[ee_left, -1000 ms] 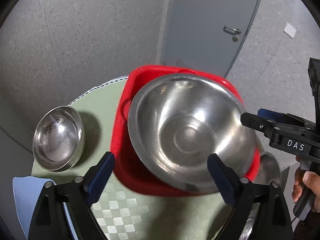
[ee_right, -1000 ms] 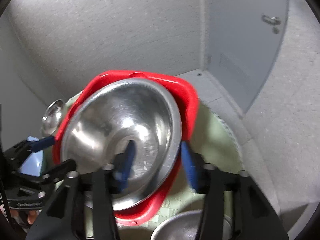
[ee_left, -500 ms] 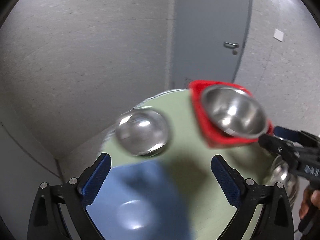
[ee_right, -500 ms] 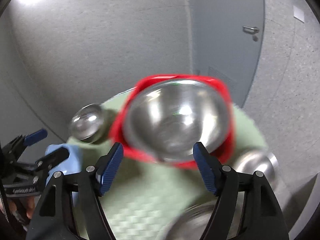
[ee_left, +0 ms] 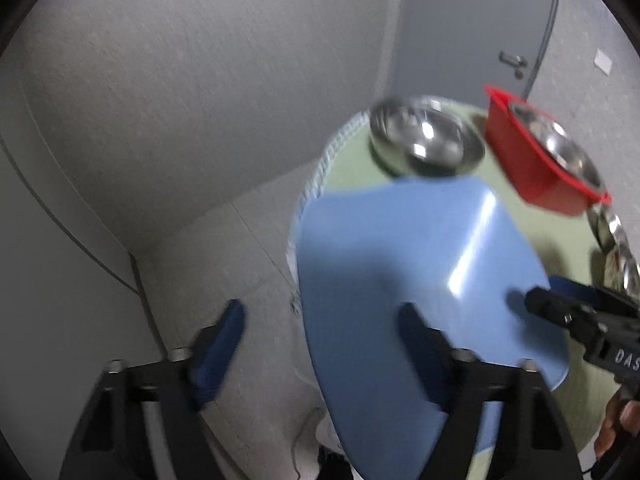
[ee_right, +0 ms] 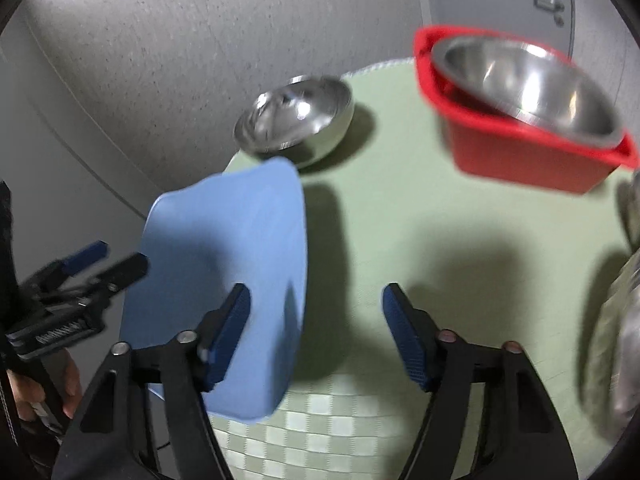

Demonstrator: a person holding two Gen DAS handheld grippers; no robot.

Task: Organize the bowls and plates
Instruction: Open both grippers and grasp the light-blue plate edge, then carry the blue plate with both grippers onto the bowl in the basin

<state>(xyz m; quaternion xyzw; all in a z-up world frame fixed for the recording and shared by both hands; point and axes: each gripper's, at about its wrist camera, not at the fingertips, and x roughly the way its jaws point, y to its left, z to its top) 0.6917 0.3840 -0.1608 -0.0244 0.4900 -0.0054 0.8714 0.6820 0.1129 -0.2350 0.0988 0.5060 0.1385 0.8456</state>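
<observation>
A blue plate (ee_left: pixel 420 280) lies at the table's left edge; it also shows in the right wrist view (ee_right: pixel 240 272). My left gripper (ee_left: pixel 324 344) is open, its jaws astride the plate's left rim. My right gripper (ee_right: pixel 316 332) is open above the plate's right edge and the green mat (ee_right: pixel 420 232). A small steel bowl (ee_right: pixel 296 120) sits on the mat behind the plate, also in the left wrist view (ee_left: pixel 424 140). A large steel bowl (ee_right: pixel 528 84) rests in a red basin (ee_right: pixel 520 156).
More steel bowls (ee_right: pixel 616 340) stand blurred at the right edge of the table, also in the left wrist view (ee_left: pixel 616 248). The table's left edge drops to a grey floor (ee_left: pixel 200 260). A grey door (ee_left: pixel 480 20) stands behind.
Both grippers have pulled back from the large bowl in the red basin and swung left to the blue plate. The right gripper has let go of the large bowl's rim.
</observation>
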